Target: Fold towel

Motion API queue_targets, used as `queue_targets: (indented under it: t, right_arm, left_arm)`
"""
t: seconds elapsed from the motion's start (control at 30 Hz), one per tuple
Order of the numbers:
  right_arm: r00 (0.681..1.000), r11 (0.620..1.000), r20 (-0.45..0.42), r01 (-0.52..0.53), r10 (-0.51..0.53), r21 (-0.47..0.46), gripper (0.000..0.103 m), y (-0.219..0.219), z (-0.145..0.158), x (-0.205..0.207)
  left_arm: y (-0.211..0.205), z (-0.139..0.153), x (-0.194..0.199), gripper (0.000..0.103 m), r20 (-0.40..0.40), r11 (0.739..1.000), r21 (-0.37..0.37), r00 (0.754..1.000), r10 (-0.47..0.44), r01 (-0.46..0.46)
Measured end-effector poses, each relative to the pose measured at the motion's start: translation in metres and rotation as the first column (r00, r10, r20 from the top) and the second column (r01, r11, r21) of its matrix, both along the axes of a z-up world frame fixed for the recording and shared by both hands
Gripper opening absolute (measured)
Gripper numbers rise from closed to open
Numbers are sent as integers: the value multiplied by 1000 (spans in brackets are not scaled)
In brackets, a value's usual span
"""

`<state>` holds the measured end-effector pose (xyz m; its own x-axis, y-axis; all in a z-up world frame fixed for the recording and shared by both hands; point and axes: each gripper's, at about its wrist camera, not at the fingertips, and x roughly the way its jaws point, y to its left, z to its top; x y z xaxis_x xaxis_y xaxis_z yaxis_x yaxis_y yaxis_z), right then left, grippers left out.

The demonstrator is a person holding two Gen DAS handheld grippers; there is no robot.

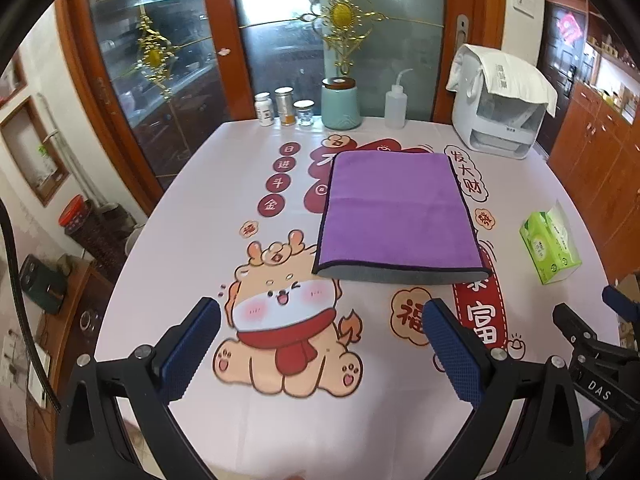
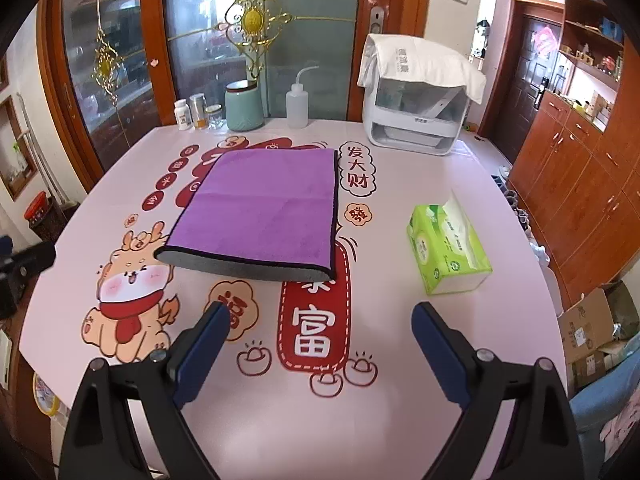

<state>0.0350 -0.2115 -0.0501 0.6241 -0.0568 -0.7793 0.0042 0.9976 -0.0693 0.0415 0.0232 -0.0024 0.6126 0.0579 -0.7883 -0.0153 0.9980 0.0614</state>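
A purple towel (image 1: 394,212) with a grey underside and dark trim lies flat on the printed tablecloth, folded over once, its grey fold edge toward me. It also shows in the right wrist view (image 2: 268,208). My left gripper (image 1: 320,314) is open and empty, held above the table short of the towel's near edge. My right gripper (image 2: 320,320) is open and empty, also short of the near edge, to the right of the left one. Part of the right gripper (image 1: 588,340) shows at the right edge of the left wrist view.
A green tissue pack (image 2: 448,248) lies right of the towel. A white appliance (image 2: 416,108) under a cloth stands at the back right. A squeeze bottle (image 2: 297,104), a teal canister (image 2: 244,106) and small jars (image 2: 196,112) line the back edge. The tablecloth (image 2: 400,400) covers the table.
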Motion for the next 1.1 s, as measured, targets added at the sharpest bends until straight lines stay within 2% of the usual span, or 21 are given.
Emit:
queue_targets:
  t: [0.27, 0.33, 0.47, 0.53, 0.8, 1.1]
  right_arm:
    - [990, 994, -93, -105, 106, 11, 83, -9, -45, 53]
    - [984, 991, -123, -131, 130, 2, 81, -10, -60, 66]
    - [969, 985, -178, -169, 174, 41, 74, -17, -91, 88]
    - [961, 981, -199, -186, 192, 49, 72, -21, -103, 98]
    - [929, 961, -247, -267, 275, 66, 63, -29, -139, 128]
    - [895, 941, -292, -335, 336, 58, 50, -34, -159, 148]
  left_arm:
    - [11, -33, 61, 100, -58, 994, -31, 993, -104, 102]
    - [13, -46, 77, 100, -64, 992, -19, 990, -122, 121]
    - [17, -72, 102, 100, -82, 983, 8, 980, -181, 182]
    - [17, -91, 116, 100, -94, 969, 11, 965, -246, 248]
    - [15, -154, 152, 97, -152, 912, 74, 909, -389, 403]
    - [11, -189, 168, 92, -216, 860, 55, 847, -485, 507]
